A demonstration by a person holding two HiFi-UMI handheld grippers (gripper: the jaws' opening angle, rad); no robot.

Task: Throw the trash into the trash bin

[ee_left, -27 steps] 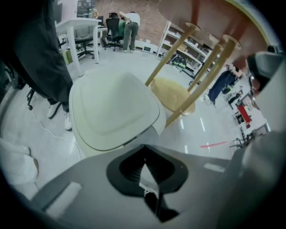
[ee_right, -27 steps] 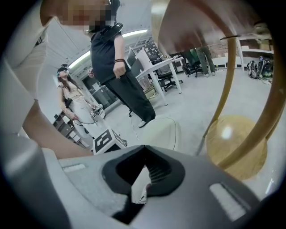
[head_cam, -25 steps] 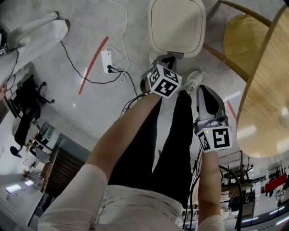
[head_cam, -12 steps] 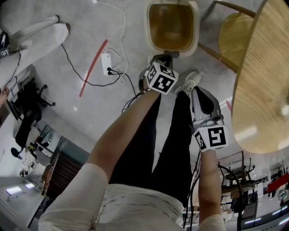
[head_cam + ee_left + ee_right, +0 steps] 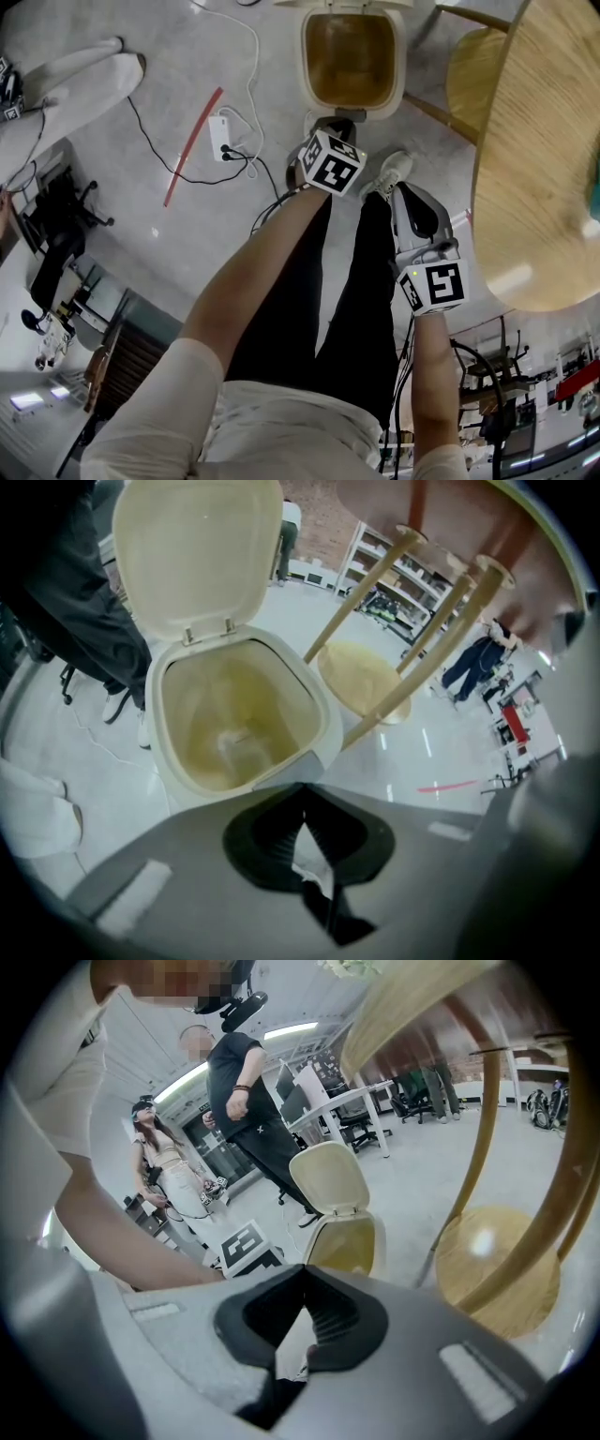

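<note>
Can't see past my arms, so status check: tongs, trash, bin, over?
Left tongs shut on white scrap, just short of bin. Right tongs shut, empty. Lid up, nothing blocking.

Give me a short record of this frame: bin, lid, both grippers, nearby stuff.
bin: trash bin on the floor ahead of the person's feet, yellowish liner inside
lid: lid up, bin open
left gripper: left gripper aimed at the bin mouth, jaws together; white patch behind the tips, scrap or floor unclear
right gripper: right gripper jaws together, nothing visibly held
nearby: wooden table, stool, power strip
</note>
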